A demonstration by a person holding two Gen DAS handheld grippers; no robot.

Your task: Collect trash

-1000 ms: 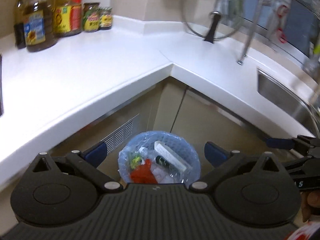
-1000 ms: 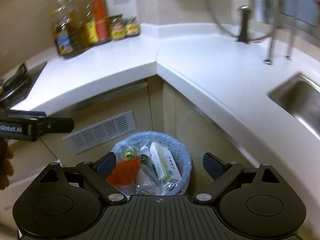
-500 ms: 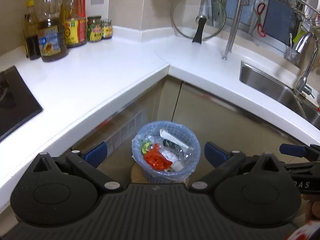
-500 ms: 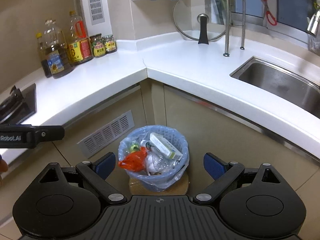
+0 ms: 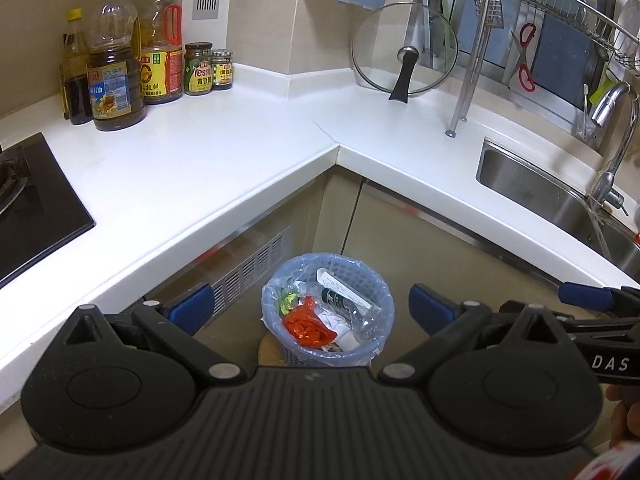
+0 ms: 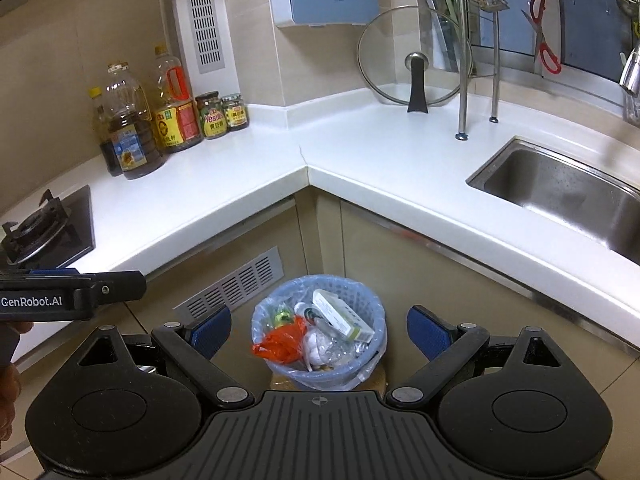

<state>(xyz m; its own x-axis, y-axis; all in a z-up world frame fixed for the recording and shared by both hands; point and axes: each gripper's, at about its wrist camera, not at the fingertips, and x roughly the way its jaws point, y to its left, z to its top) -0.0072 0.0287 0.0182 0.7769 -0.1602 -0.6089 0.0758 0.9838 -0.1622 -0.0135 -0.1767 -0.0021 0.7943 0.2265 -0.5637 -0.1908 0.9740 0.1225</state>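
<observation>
With both grippers held high over the floor in the inside corner of an L-shaped counter (image 6: 224,196), nothing sits between either pair of fingers. Left to right: hob (image 5: 28,216) at the counter's far left edge; oil bottles (image 5: 114,76) and two jars (image 5: 198,69) against the back wall on the left run; glass pot lid (image 5: 404,50) propped upright at the back corner; dish rack leg (image 5: 466,80) on the right run; sink (image 6: 560,192) and tap (image 5: 612,148) at the far right. Left gripper (image 5: 310,306): jaws wide open, empty, blue pads spread on either side of the trash bin (image 5: 328,308) in its view. Bin stands on the floor below the counter's inner corner, next to a vent grille (image 6: 230,284) in the cabinet front, on a round tan mat. Blue liner bag is folded over the rim; inside are a crumpled red wrapper (image 5: 307,324), a white carton (image 6: 342,314), a clear plastic bottle and small scraps, all piled near the rim. Right gripper (image 6: 318,330): jaws wide open too, empty, bin centred between its pads. Each gripper shows at the other's frame edge, held by a hand (image 5: 626,412). Neither touches the bin.
</observation>
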